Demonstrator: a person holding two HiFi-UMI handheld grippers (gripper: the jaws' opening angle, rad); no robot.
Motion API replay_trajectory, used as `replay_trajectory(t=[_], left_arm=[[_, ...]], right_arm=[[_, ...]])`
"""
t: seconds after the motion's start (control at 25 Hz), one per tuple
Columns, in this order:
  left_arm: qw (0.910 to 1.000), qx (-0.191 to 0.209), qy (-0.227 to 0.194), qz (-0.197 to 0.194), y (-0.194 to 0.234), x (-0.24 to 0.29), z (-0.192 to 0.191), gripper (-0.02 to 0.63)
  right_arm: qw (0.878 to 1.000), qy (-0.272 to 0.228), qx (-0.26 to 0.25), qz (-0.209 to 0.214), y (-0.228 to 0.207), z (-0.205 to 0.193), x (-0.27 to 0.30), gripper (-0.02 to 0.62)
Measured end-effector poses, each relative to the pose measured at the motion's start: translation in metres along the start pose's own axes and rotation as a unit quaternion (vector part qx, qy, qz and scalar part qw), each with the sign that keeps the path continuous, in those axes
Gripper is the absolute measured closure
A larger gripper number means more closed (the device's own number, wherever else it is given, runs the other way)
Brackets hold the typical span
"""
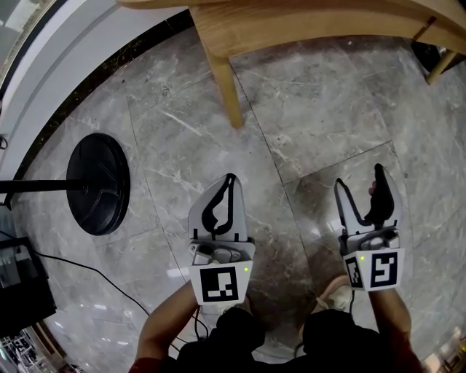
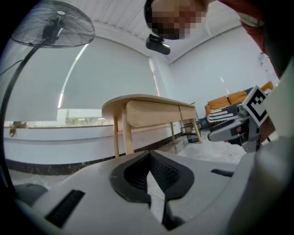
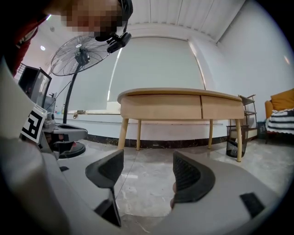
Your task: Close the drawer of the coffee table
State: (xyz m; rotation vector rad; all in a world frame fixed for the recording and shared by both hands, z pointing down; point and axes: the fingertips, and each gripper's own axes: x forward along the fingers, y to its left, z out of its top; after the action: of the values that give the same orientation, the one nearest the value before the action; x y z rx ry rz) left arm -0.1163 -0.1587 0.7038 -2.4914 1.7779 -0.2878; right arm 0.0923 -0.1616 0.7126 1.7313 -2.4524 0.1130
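Note:
The light wooden coffee table (image 3: pixel 183 105) stands across the marble floor ahead of both grippers. Its two drawer fronts (image 3: pixel 161 106) sit side by side and look flush with the frame. From above only the table's edge (image 1: pixel 291 22) and one leg (image 1: pixel 227 91) show at the top. My left gripper (image 1: pixel 230 178) points at the table with its jaws together and empty; its pads (image 2: pixel 138 176) meet at the tips. My right gripper (image 1: pixel 360 182) is open and empty, with floor visible between its pads (image 3: pixel 190 176). Both are well short of the table.
A standing fan (image 3: pixel 80 55) has its round black base (image 1: pixel 98 182) on the floor to my left, with a cable trailing. A black box (image 1: pixel 22 284) sits at the left edge. A wire bin (image 3: pixel 234 142) and an orange sofa (image 3: pixel 281 103) are to the right of the table.

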Motion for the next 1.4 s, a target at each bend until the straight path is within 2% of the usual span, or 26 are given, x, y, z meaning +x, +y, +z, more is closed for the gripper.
replay_trajectory(t=[0.08,0.24,0.36,0.48,0.6,0.8,1.04,1.24,1.4], left_arm=[[0.9997,0.019,0.000,-0.018,-0.003,0.001,0.002,0.600],[0.9987,0.031,-0.006,-0.039,0.001,-0.003,0.021,0.600],[0.9987,0.017,0.004,-0.049,0.006,-0.015,0.059,0.600],[0.9984,0.010,0.028,-0.048,0.012,-0.035,0.116,0.600],[0.9980,-0.002,0.047,-0.042,0.023,-0.058,0.195,0.600],[0.9973,-0.039,0.059,-0.020,0.058,-0.091,0.348,0.600],[0.9965,-0.074,0.038,0.004,0.084,-0.125,0.537,0.600],[0.9973,-0.063,0.030,0.024,0.118,-0.165,0.681,0.600],[0.9987,-0.046,-0.007,0.020,0.137,-0.191,0.769,0.600]], right_arm=[[1.000,0.002,-0.007,0.000,0.001,0.004,0.000,0.265],[1.000,0.009,-0.020,-0.005,0.005,0.028,-0.010,0.265],[1.000,0.009,-0.017,0.002,0.012,0.072,-0.024,0.267],[0.999,0.035,-0.014,-0.001,0.018,0.126,-0.049,0.265],[0.998,0.055,-0.018,-0.001,0.026,0.199,-0.074,0.267],[0.997,0.078,0.004,-0.019,0.034,0.352,-0.100,0.267],[0.997,0.063,0.021,-0.033,0.030,0.537,-0.138,0.267],[0.997,0.069,0.005,-0.031,0.039,0.678,-0.175,0.267],[0.998,0.043,-0.008,-0.040,0.043,0.769,-0.204,0.267]])
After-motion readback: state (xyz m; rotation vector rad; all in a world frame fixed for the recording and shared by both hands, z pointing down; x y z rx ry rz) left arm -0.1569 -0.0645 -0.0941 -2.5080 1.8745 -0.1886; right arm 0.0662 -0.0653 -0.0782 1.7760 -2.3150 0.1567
